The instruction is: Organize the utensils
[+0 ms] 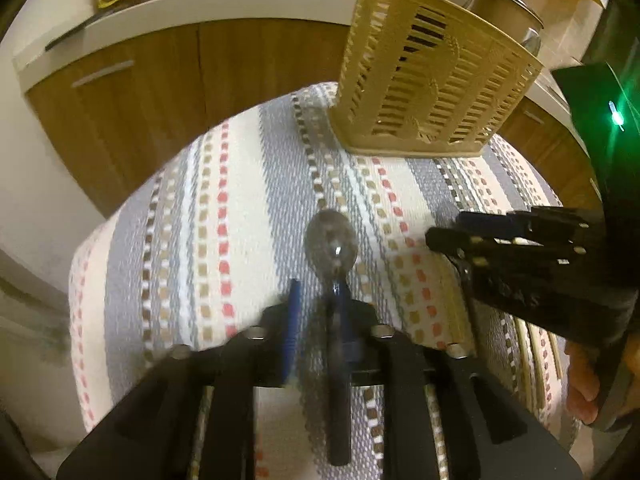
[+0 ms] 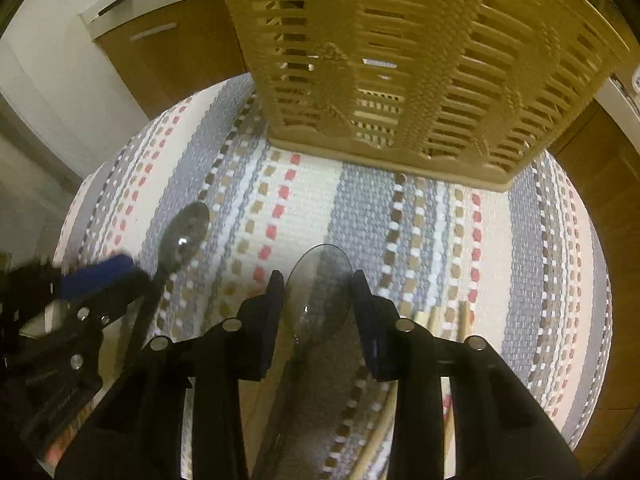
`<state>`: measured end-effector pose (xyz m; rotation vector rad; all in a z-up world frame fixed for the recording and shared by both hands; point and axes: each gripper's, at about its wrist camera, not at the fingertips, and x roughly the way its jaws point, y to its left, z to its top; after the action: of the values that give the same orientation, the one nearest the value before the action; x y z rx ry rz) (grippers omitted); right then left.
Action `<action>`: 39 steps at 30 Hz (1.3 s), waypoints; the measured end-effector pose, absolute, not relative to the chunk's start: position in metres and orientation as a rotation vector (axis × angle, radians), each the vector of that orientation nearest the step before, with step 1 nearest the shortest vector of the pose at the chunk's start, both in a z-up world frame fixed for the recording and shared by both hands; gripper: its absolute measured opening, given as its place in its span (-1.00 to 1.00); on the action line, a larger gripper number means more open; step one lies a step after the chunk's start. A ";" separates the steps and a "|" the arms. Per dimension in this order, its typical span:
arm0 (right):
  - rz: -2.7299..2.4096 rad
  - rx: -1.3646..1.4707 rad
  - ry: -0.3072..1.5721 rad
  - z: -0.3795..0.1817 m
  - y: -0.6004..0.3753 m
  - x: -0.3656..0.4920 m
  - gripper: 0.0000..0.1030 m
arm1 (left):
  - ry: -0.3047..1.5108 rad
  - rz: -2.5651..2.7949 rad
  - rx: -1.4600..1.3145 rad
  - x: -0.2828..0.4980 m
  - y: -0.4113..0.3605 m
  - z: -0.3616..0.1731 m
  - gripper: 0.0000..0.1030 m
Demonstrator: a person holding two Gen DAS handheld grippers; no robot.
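Observation:
A dark metal spoon (image 1: 330,242) lies lengthwise between the blue pads of my left gripper (image 1: 316,320). Its bowl points away toward a beige slotted cutlery basket (image 1: 432,92). A gap shows between the left pad and the handle, so the left gripper is open. In the right wrist view my right gripper (image 2: 320,308) has both fingers against the edges of a translucent grey spoon (image 2: 320,280), just short of the basket (image 2: 400,72). The left gripper (image 2: 104,280) and its spoon (image 2: 184,232) appear at the left there. The right gripper (image 1: 448,236) reaches in from the right of the left wrist view.
A striped woven cloth (image 1: 240,208) covers the table (image 2: 304,200). Light wooden sticks (image 2: 440,320) lie under and beside the right gripper. Wooden cabinets (image 1: 160,100) and a white counter stand behind. A hand (image 1: 584,384) holds the right gripper.

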<state>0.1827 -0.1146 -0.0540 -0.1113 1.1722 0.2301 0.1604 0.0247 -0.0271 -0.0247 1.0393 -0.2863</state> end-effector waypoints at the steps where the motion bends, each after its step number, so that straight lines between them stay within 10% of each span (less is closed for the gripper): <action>1: 0.234 -0.106 1.175 -0.054 -0.119 0.181 -0.39 | 1.042 -0.292 -0.005 0.163 0.022 -0.026 -0.20; 29: 0.313 -0.103 1.262 -0.037 -0.160 0.163 -0.38 | 0.943 -0.304 0.087 0.189 0.003 -0.017 -0.44; 39: 0.289 -0.161 1.256 -0.038 -0.148 0.153 -0.10 | 0.900 -0.311 0.082 0.179 0.006 -0.002 -0.43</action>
<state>0.1534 -0.1484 -0.0381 -0.1610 1.2555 0.2892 0.1793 0.0057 -0.0018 0.0824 0.8997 -0.3106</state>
